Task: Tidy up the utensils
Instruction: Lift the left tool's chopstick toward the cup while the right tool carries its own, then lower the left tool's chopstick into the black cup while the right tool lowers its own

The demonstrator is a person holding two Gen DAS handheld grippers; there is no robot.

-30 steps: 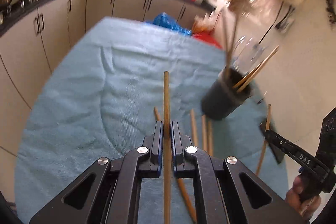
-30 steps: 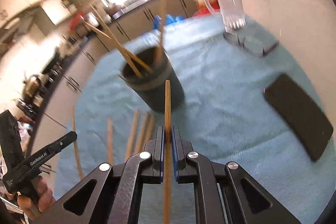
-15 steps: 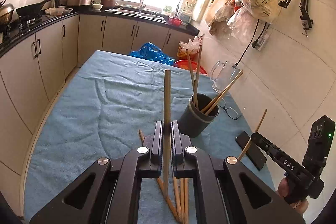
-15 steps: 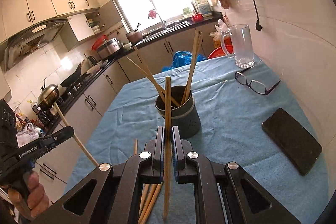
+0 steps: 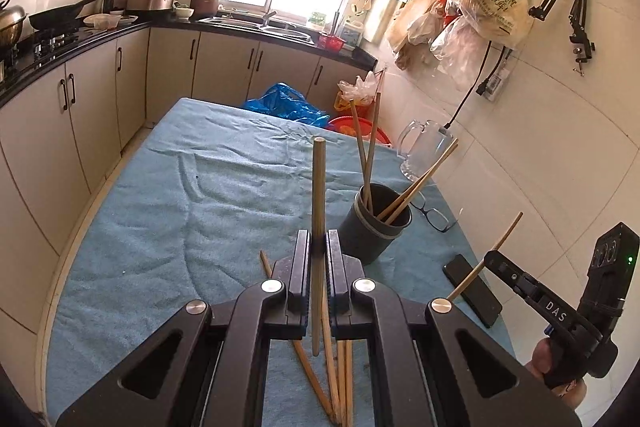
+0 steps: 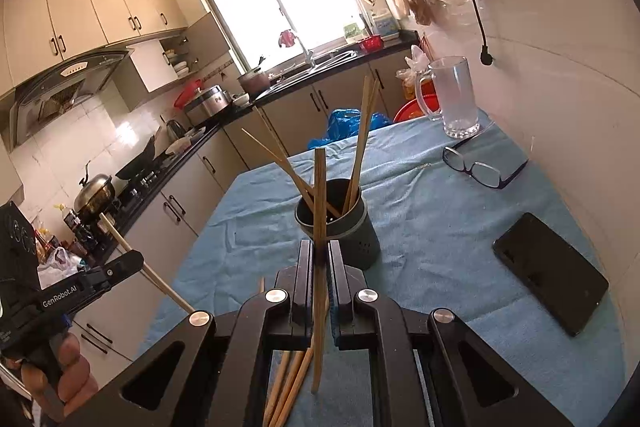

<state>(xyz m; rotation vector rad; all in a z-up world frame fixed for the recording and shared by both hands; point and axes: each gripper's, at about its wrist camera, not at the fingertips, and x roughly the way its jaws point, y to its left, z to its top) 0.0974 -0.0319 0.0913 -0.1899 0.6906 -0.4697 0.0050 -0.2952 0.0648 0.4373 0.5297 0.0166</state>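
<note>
My left gripper (image 5: 318, 247) is shut on a wooden chopstick (image 5: 319, 187) held upright above the table. My right gripper (image 6: 319, 255) is shut on another upright chopstick (image 6: 319, 195). A dark utensil holder (image 5: 374, 227) stands on the blue cloth with several chopsticks in it; it also shows in the right wrist view (image 6: 344, 227), just beyond my right gripper. Several loose chopsticks (image 5: 336, 375) lie on the cloth below my left gripper, and also show below my right gripper (image 6: 290, 383). The right gripper shows at the right of the left wrist view (image 5: 490, 259).
A black phone (image 6: 550, 273), glasses (image 6: 480, 169) and a glass mug (image 6: 454, 97) lie on the blue-clothed table (image 5: 180, 207) near the wall. Kitchen cabinets and a counter run along the left and back. Bags hang on the right wall.
Both grippers have risen and tilted up, each still holding its chopstick. The view now looks down from higher above the holder and the loose chopsticks.
</note>
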